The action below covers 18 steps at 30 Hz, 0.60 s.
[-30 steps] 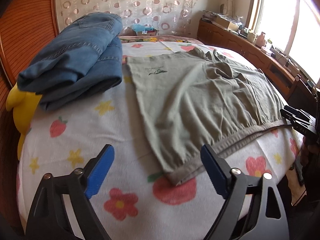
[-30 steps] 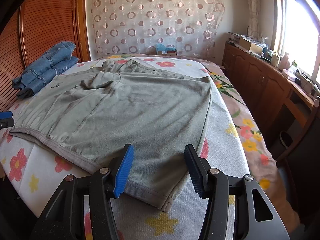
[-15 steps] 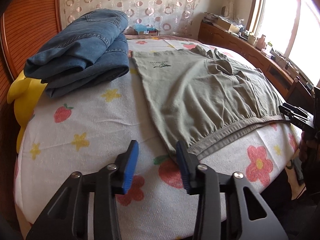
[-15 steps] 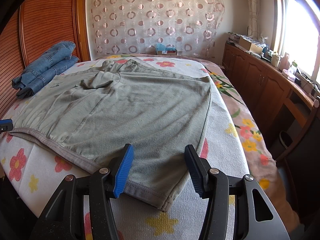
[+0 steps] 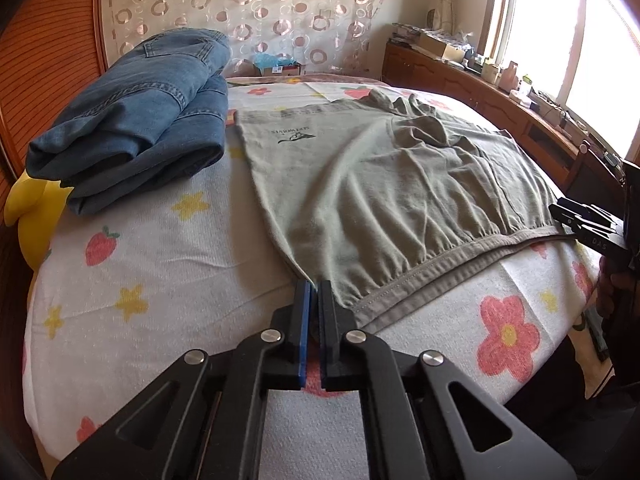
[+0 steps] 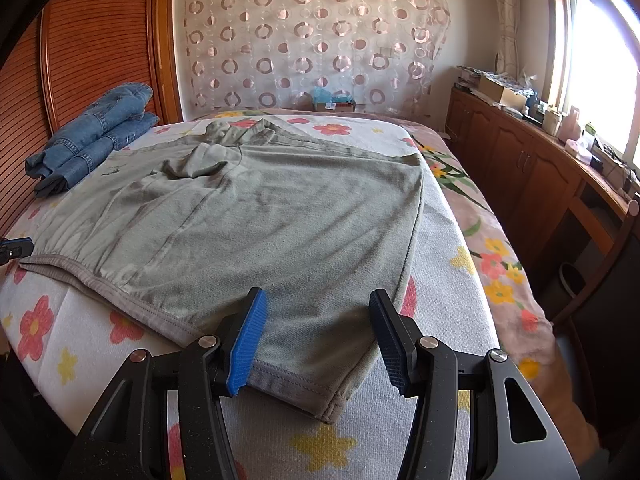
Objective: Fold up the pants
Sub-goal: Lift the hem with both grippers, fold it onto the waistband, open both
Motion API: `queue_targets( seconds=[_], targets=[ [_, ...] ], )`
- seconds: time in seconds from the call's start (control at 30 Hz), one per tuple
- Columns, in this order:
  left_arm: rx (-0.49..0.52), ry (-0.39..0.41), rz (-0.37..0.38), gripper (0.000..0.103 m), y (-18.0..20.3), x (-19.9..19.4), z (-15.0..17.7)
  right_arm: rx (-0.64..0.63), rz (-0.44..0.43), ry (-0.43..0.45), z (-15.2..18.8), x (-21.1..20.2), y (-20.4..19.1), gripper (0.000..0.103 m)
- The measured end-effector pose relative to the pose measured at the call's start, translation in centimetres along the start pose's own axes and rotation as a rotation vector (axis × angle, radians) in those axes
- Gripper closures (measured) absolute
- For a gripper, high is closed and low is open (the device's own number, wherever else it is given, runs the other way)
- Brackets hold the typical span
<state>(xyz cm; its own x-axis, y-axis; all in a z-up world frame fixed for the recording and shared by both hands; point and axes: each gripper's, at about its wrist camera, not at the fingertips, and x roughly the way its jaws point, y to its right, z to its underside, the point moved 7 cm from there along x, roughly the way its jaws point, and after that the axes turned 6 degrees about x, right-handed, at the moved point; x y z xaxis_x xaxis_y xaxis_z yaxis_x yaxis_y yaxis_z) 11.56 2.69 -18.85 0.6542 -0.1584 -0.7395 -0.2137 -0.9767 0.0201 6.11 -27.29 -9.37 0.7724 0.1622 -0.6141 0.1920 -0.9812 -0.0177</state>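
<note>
Your left tongs pinch the pants waistband corner to lift | right tongs wide, straddling the hem, unclamped

The left wrist view is sitting low at the pants' waistband corner, looking up the bed. The right wrist view is hovering close over the hem, facing the same curtain. Both are sharing the folded jeans.
</note>
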Motion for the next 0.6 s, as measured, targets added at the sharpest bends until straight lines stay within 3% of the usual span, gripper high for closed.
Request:
queue_targets(
  seconds=[0.33, 0.6],
  targets=[
    [0.047, 0.062, 0.013, 0.100, 1.7, -1.3, -3.3, 0.012, -0.017, -0.016, 0.0, -0.3, 0.3, 0.048],
    [0.143, 0.114, 0.063, 0.100, 6.0, -1.7, -7.9, 0.035, -0.038, -0.010, 0.4, -1.0, 0.6, 0.048]
  ],
)
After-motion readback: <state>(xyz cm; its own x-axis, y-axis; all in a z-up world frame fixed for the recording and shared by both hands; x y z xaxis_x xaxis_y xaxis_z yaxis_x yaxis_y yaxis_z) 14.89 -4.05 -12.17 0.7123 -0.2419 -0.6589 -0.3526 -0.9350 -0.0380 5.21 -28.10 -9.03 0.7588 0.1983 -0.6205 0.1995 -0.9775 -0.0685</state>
